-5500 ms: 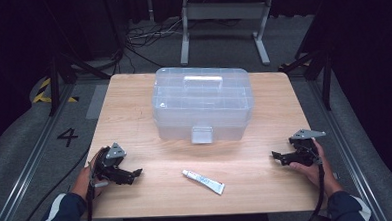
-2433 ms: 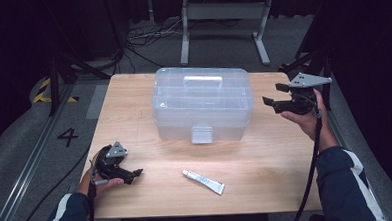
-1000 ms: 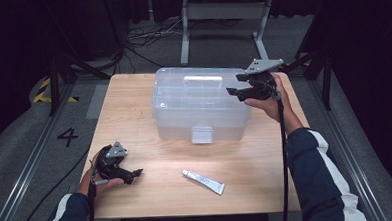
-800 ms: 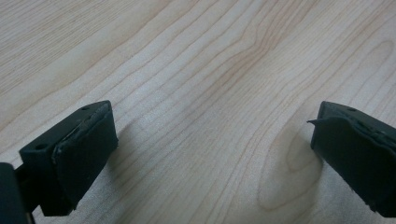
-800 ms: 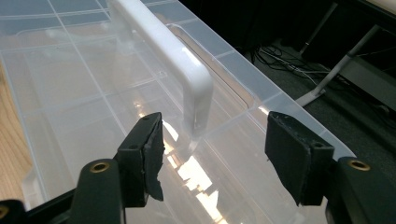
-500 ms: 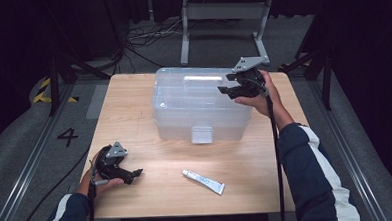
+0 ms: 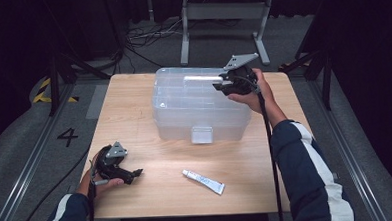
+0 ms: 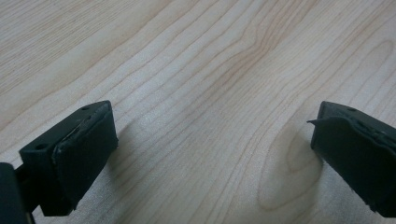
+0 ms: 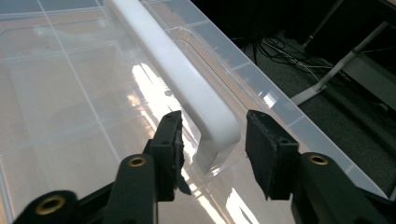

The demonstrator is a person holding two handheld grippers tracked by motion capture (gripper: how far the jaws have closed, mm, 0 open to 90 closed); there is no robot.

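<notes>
A clear plastic box (image 7: 199, 108) with a latch at its front stands at the middle of the wooden table (image 7: 134, 113). A white handle (image 7: 202, 78) lies flat along its lid. My right gripper (image 7: 218, 84) hovers over the lid at the handle's right end. In the right gripper view the handle (image 9: 187, 88) runs away from me, and my right gripper (image 9: 212, 140) is open, one jaw on each side of the handle's near end with small gaps. My left gripper (image 7: 135, 174) rests on the table at the front left. In its own view, the left gripper (image 8: 210, 144) is wide open over bare wood.
A small white tube (image 7: 203, 181) lies on the table in front of the box. Beyond the table's far edge are a metal stand (image 7: 220, 19) and cables on the floor. A floor rail runs along each side of the table.
My right gripper has risen from the table's right front, swung up and left over the box, and come down at the handle's end. The left gripper has not moved.
</notes>
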